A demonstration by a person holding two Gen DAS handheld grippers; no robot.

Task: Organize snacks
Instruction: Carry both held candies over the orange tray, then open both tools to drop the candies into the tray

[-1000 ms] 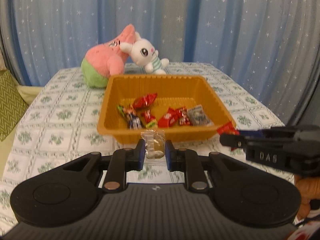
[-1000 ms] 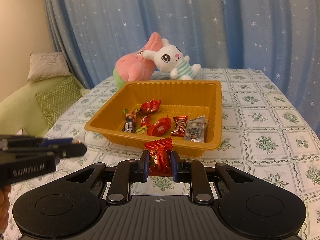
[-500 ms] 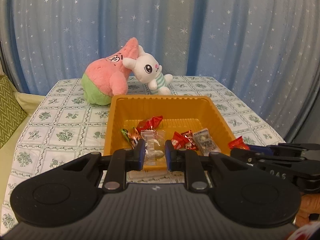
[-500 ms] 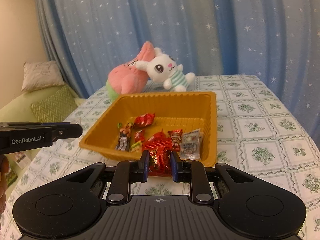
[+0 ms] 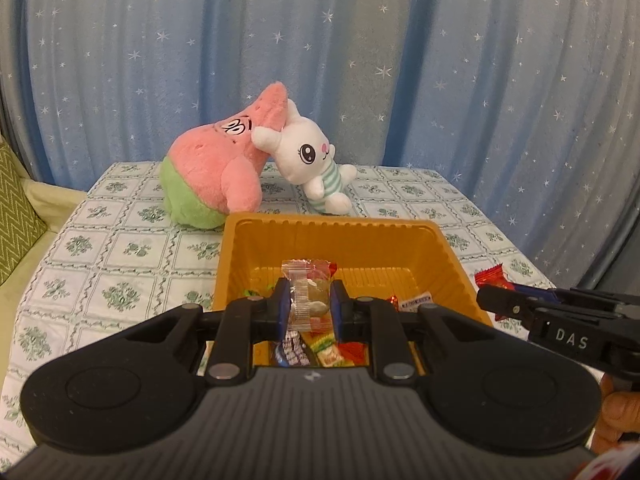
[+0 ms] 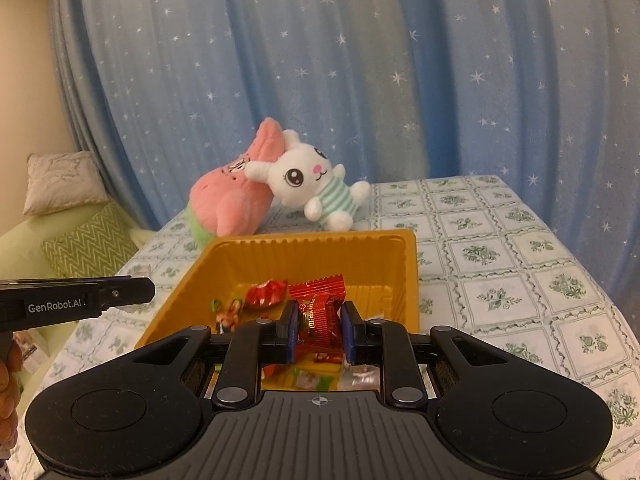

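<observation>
An orange tray (image 5: 336, 236) (image 6: 304, 252) sits on the patterned tablecloth and holds several wrapped snacks. My left gripper (image 5: 310, 304) is shut on a clear-wrapped snack (image 5: 306, 296) and holds it above the tray's near part. My right gripper (image 6: 319, 326) is shut on a red-wrapped snack (image 6: 320, 308) and holds it above the tray's near part. In the left wrist view the right gripper (image 5: 496, 300) shows at the right with the red wrapper (image 5: 490, 276) at its tip. In the right wrist view the left gripper (image 6: 132, 292) shows at the left.
A pink plush star (image 5: 216, 172) (image 6: 232, 196) and a white plush rabbit (image 5: 312, 168) (image 6: 312, 184) lie behind the tray. A blue star curtain hangs behind the table. Green and beige cushions (image 6: 88, 240) lie on a sofa at the left.
Both grippers have risen and moved forward from in front of the tray to above its near part, each still holding its snack.
</observation>
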